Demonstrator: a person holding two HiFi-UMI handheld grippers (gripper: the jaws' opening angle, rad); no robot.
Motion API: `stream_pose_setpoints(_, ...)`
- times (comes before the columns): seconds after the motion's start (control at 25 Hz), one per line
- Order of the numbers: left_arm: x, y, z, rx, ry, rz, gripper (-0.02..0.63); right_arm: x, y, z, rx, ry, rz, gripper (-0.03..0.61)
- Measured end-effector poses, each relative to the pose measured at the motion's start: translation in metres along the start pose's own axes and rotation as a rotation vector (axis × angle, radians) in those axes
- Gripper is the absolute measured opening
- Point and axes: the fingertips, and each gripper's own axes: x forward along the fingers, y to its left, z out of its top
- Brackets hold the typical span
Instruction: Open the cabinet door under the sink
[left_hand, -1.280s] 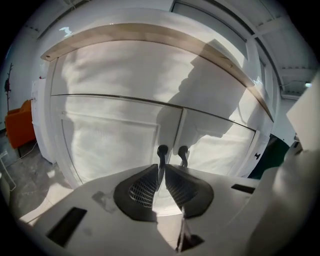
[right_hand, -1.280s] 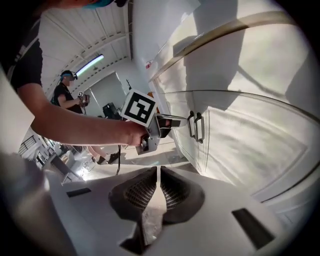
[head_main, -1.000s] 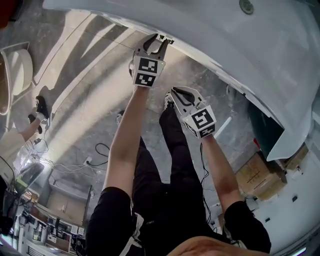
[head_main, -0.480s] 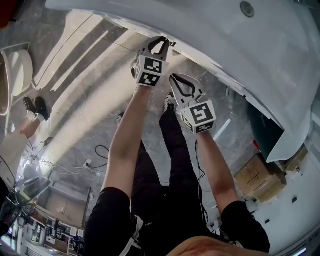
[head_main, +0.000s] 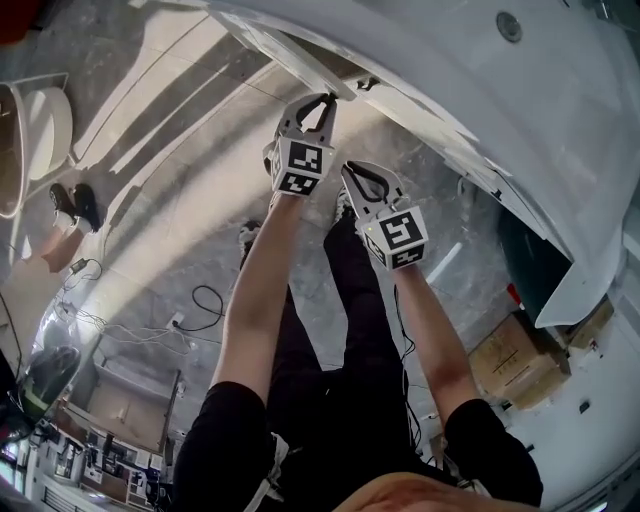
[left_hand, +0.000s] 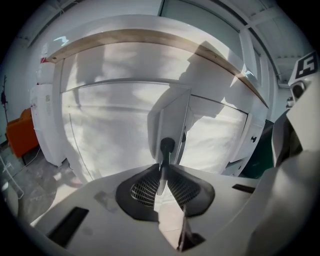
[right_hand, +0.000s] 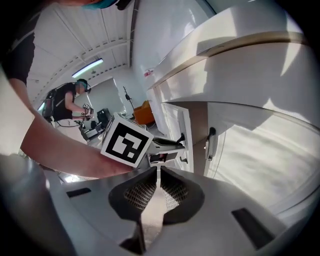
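The left gripper (left_hand: 162, 177), jaws just closing to a narrow pinch on the handle (left_hand: 166, 147), holds the door (left_hand: 172, 114) ajar at 12 o'clock; pull along its arc without twisting, right gripper (right_hand: 159, 171), jaws together and empty, standing clear at 4 o'clock.

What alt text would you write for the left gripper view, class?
The left hand-held gripper, whose jaws have just been closing, grips the slim handle of a white cabinet door, standing ajar beneath a curved counter.
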Motion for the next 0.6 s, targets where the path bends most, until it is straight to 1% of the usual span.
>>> stream_pose_setpoints(0.24,-0.042,0.013,-0.023,-0.019,-0.007,0.023,0.052,0.015,0.033,0.004,0.001,-0.011,0.032,0.078)
stream_pose_setpoints(0.4,-0.054,0.017,-0.032,-0.008,0.008,0.012,0.052,0.023,0.055,0.001,0.007,-0.011,0.044,0.078)
stream_pose_setpoints(0.6,-0.07,0.027,-0.042,-0.023,0.009,0.031,0.052,0.028,0.073,0.001,0.01,-0.018,0.052,0.078)
